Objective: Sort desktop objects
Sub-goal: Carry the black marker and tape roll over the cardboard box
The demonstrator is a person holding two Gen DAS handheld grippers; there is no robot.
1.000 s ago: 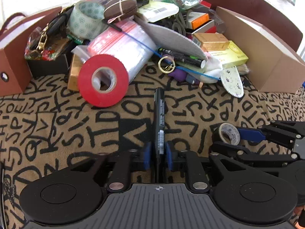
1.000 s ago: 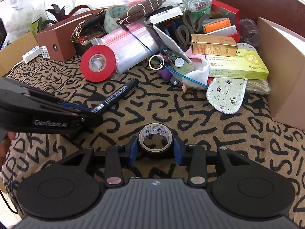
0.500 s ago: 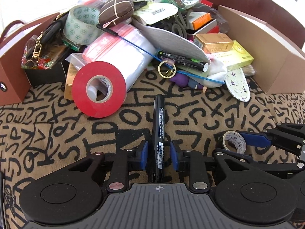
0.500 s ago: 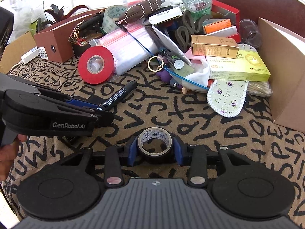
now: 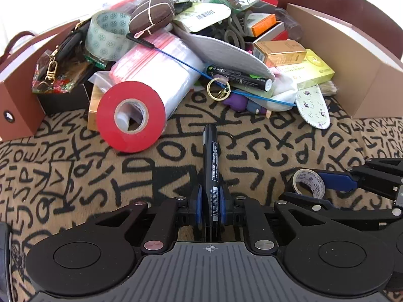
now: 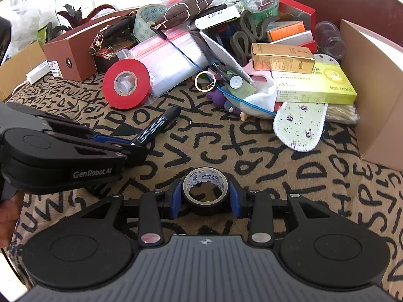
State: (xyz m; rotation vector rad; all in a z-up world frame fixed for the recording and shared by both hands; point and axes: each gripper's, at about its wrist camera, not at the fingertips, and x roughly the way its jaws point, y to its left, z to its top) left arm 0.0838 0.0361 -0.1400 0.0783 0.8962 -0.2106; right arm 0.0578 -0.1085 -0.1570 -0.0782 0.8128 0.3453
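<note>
The left gripper [image 5: 210, 207] fingers have just closed on the black marker [image 5: 211, 166], which a sec ago lay loose between them; it is now clamped near its rear end, tip toward the pile, so I think it is ready to lift & sort. The right gripper [image 6: 206, 197] grips a small tape roll [image 6: 205, 185], upright, black w/ pale core. Desk cloth [image 5: 75, 176] looks soft, printed w/ letters; the red tape roll [image 5: 131, 117] is glossy.

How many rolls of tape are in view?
3: a red roll leaning at the pile's front, a patterned clear roll atop the pile, a small dark roll in the right gripper. Others may be buried.
</note>
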